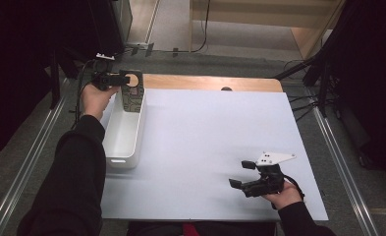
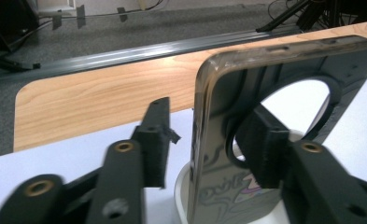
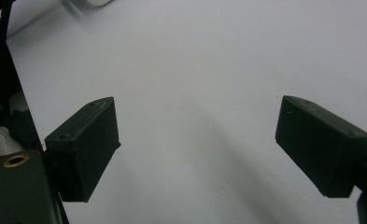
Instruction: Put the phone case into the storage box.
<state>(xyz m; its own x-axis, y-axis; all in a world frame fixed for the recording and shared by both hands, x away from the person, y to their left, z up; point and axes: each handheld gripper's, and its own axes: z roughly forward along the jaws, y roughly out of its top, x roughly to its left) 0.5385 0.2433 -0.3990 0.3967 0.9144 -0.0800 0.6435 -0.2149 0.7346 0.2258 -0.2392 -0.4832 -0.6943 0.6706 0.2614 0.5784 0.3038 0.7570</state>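
White bin (image 1: 124, 135) at the table's left edge, and the left gripper (image 1: 123, 78) hovers over its far end. The dark patterned phone case (image 2: 228, 154) stands upright between parted jaws; the left pad is clear of it, and whether the right one touches, I cannot tell. Over right, the right gripper (image 1: 243, 174) rests on the white tabletop (image 1: 215, 132), wide open and empty.

Your phone case (image 1: 131, 93) stands upright in the far end of the bin (image 1: 123, 135) at the mat's (image 1: 215, 147) left edge, your right gripper (image 1: 242, 174) well apart, near-right
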